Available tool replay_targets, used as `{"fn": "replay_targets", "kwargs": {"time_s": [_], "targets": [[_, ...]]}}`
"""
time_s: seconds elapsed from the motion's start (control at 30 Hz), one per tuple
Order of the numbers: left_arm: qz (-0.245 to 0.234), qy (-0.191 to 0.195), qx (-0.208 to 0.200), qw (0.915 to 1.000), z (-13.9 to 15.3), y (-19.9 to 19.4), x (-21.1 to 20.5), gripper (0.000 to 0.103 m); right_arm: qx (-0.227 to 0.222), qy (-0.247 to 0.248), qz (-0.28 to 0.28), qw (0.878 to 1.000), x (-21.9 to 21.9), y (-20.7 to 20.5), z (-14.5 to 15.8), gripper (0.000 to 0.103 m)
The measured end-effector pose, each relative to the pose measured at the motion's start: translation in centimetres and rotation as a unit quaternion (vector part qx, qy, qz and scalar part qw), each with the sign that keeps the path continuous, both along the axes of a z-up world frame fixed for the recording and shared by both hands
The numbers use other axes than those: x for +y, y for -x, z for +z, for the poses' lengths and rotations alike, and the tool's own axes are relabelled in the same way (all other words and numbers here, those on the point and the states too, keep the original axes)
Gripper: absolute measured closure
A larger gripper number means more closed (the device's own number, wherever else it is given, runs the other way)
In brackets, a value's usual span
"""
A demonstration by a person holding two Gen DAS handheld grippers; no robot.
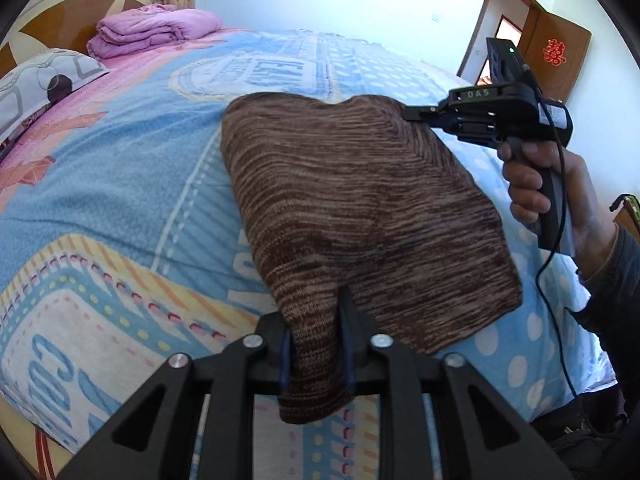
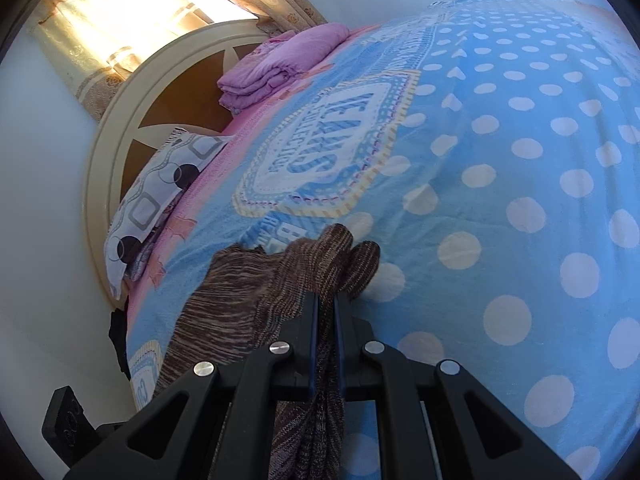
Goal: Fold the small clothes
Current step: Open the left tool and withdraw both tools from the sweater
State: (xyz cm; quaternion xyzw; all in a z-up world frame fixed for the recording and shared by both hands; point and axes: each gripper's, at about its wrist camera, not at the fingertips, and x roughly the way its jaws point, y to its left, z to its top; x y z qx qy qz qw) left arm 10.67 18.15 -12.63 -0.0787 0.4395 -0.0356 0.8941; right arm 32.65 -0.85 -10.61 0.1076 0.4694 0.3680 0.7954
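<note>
A brown striped knit garment [image 1: 360, 208] hangs stretched above the bed between my two grippers. My left gripper [image 1: 318, 320] is shut on its near corner, with cloth bunched between the fingers. My right gripper [image 1: 408, 114] is shut on the far corner, held by a hand at the right. In the right wrist view the right gripper [image 2: 326, 300] pinches a bunched fold of the same garment [image 2: 256, 292], which trails down and to the left over the bedspread.
A blue patterned bedspread [image 1: 120, 168] with white dots [image 2: 520, 160] covers the bed. A folded purple blanket [image 1: 152, 32] and a patterned pillow [image 1: 36, 84] lie at the headboard [image 2: 120, 128]. A wooden door [image 1: 556, 56] stands at the far right.
</note>
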Motion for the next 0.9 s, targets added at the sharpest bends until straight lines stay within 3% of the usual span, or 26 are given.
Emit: {"fn": "replay_targets", "kwargs": {"time_s": [0.17, 0.3, 0.4, 0.43, 0.5, 0.57, 0.67, 0.9], "targets": [[0.006, -0.012, 0.001, 0.9999, -0.3, -0.2, 0.1, 0.067, 0.009, 0.012, -0.009, 1.000, 0.0, -0.5, -1.6, 0.096], [0.019, -0.040, 0.000, 0.9990, -0.1, -0.2, 0.0, 0.047, 0.015, 0.025, -0.010, 1.000, 0.2, -0.7, -2.5, 0.096], [0.037, -0.070, -0.028, 0.9965, 1.8, 0.8, -0.2, 0.037, -0.013, 0.039, -0.022, 0.999, 0.1, 0.3, -1.3, 0.094], [0.040, -0.076, -0.041, 0.9955, 2.6, 1.1, -0.2, 0.028, -0.027, 0.039, -0.029, 0.998, -0.1, 1.0, -0.4, 0.091], [0.053, -0.081, -0.070, 0.9928, 4.3, 1.8, 0.0, 0.021, -0.051, 0.044, -0.041, 0.997, -0.6, 2.5, 1.2, 0.080], [0.060, -0.087, -0.094, 0.9900, 5.7, 2.6, 0.2, 0.021, -0.077, 0.046, -0.055, 0.994, -1.1, 4.6, 3.0, 0.065], [0.068, -0.090, -0.114, 0.9871, 6.8, 3.1, 0.5, 0.014, -0.111, 0.046, -0.071, 0.990, -2.1, 8.5, 5.1, 0.050], [0.087, -0.079, -0.135, 0.9838, 8.6, 4.1, 0.8, 0.013, -0.168, 0.076, -0.060, 0.981, -2.8, 16.4, 6.9, 0.048]]}}
